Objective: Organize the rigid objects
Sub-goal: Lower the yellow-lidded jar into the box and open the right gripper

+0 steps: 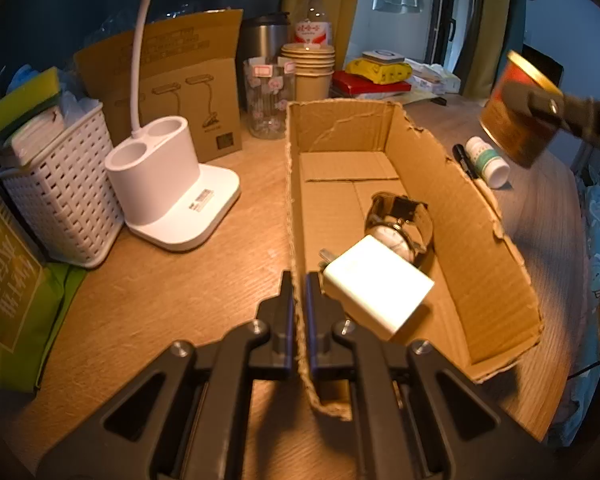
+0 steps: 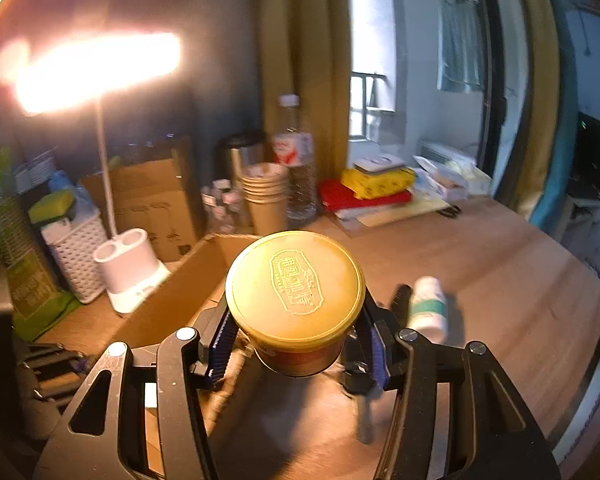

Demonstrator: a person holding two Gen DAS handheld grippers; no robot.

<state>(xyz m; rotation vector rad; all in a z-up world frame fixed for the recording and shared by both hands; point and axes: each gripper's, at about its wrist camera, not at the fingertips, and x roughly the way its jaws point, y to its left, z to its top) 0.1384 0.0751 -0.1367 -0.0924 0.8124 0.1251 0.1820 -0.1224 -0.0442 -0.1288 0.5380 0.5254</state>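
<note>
An open cardboard box (image 1: 472,240) lies on the wooden desk. Inside it are a wristwatch (image 1: 400,220) and a white charger plug (image 1: 376,292). My left gripper (image 1: 299,284) is shut on the box's near left wall. My right gripper (image 2: 296,320) is shut on a round tin with a gold lid (image 2: 296,292), held in the air to the right of the box; the tin also shows in the left wrist view (image 1: 516,120). A white pill bottle (image 1: 488,160) and a black pen (image 1: 464,160) lie on the desk right of the box.
A white lamp base with two cups (image 1: 172,188) and a white basket (image 1: 60,192) stand left of the box. Behind it are a glass jar (image 1: 268,96), stacked paper cups (image 1: 310,68), a water bottle (image 1: 312,20), a steel mug (image 1: 266,36) and books (image 1: 372,80).
</note>
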